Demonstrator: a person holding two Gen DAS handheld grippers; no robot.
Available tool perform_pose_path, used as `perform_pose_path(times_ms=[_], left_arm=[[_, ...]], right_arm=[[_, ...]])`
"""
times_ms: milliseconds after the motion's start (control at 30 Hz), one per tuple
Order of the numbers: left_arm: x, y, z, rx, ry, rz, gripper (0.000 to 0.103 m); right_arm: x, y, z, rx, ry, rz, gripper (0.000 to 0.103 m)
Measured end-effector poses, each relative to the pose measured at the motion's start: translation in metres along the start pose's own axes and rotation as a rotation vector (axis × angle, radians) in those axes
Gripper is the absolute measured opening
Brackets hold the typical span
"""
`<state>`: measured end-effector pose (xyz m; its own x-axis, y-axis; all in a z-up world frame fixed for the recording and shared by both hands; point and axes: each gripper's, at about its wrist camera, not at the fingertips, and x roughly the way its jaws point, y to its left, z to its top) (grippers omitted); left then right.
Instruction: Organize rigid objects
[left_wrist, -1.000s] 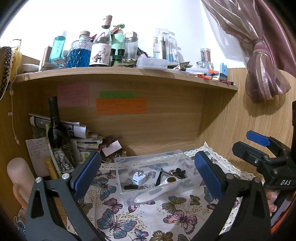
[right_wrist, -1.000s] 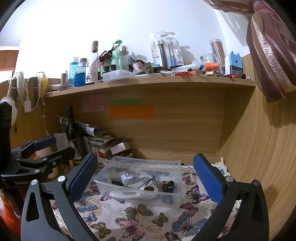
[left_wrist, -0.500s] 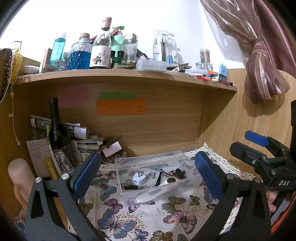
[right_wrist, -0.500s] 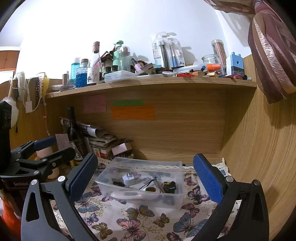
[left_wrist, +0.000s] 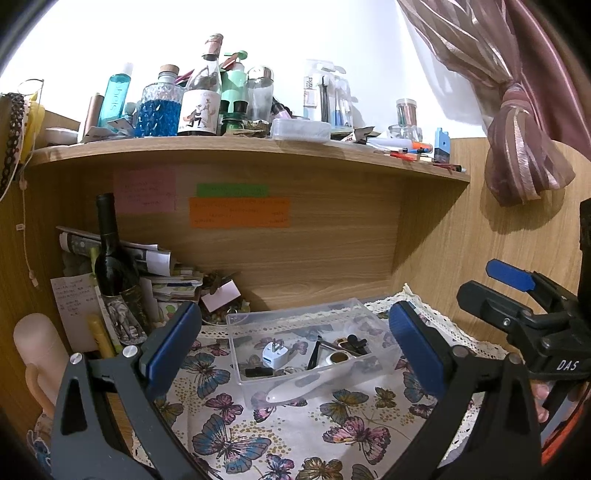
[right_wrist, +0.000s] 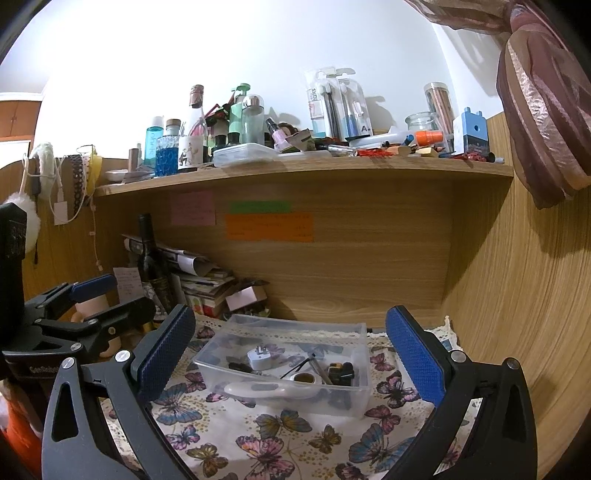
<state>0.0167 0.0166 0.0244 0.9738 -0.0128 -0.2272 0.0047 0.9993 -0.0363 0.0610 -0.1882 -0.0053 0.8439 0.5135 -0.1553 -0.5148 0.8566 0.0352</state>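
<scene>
A clear plastic box (left_wrist: 255, 319) (right_wrist: 364, 369) sits on the butterfly cloth under the wooden shelf. Inside lie a white plug adapter (left_wrist: 275, 355) (right_wrist: 258, 357), a white long-handled tool (left_wrist: 306, 384) (right_wrist: 269, 389), a black clip and other small dark items. My left gripper (left_wrist: 291, 345) is open and empty, held back from the box. My right gripper (right_wrist: 290, 354) is open and empty, also short of the box. Each gripper shows at the edge of the other's view, the right gripper (left_wrist: 517, 295) and the left gripper (right_wrist: 92, 302).
A dark wine bottle (left_wrist: 114, 266) and stacked papers (left_wrist: 162, 280) stand left of the box. The upper shelf (left_wrist: 240, 147) is crowded with bottles and stationery. A wooden side wall (right_wrist: 517, 295) and a tied curtain (left_wrist: 524, 155) are on the right.
Both views have drifted very slightly back and up from the box. Both grippers stay open and empty.
</scene>
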Motion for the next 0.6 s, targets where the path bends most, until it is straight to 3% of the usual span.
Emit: perform_pose_path(times_ms=[600], left_arm=[[0.0063, 0.0033, -0.0038, -0.008, 0.024, -0.027, 0.103]], right_arm=[[0.0078, 0.0012, -0.0039, 0.003, 0.022, 0.009, 0.103]])
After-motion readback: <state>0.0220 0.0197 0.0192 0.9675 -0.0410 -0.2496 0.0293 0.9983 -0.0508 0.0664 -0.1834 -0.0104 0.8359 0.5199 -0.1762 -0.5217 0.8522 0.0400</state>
